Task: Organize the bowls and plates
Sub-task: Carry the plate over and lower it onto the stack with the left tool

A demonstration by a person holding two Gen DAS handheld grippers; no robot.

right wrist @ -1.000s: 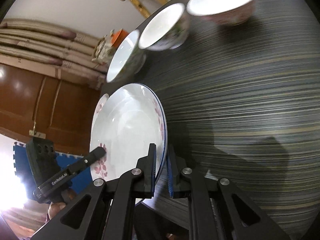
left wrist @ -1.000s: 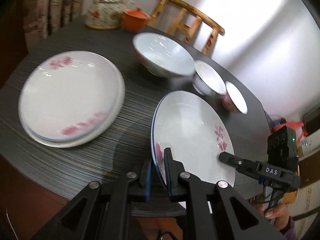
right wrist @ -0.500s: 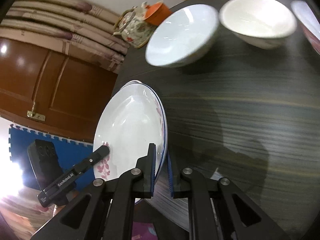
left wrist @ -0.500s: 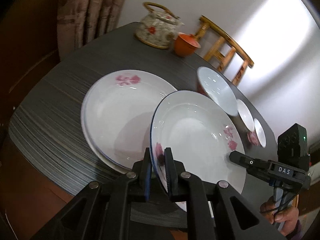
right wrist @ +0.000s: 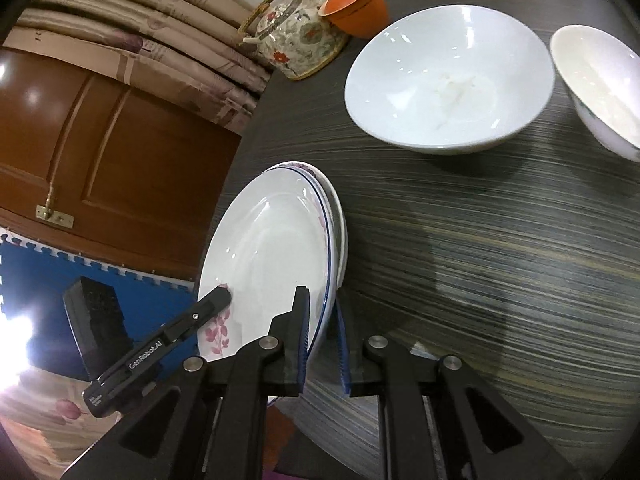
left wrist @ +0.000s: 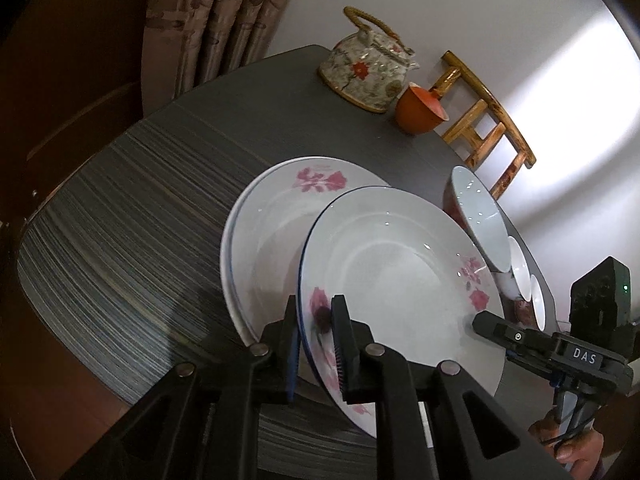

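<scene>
A white plate [left wrist: 400,272] with pink flowers and a blue rim hangs tilted over a stack of like plates [left wrist: 264,232] on the dark table [left wrist: 140,200]. My left gripper [left wrist: 316,320] holds the plate's near rim between its pads, and its jaws are opening. My right gripper [right wrist: 322,320] grips the opposite rim of the same plate [right wrist: 272,248], which lies close over the stack [right wrist: 340,216]. Each gripper's upper finger shows in the other's view, the right's finger [left wrist: 496,330] and the left's finger [right wrist: 212,304].
A large white bowl [right wrist: 448,80] and a smaller bowl [right wrist: 600,80] stand to the right of the stack. Further back are a flowered teapot [left wrist: 368,76] and an orange cup [left wrist: 418,110]. A wooden chair [left wrist: 488,120] stands behind the table.
Both grippers carried the plate leftward, from beside the bowls to over the plate stack. It now overlaps the stack more than half a second ago.
</scene>
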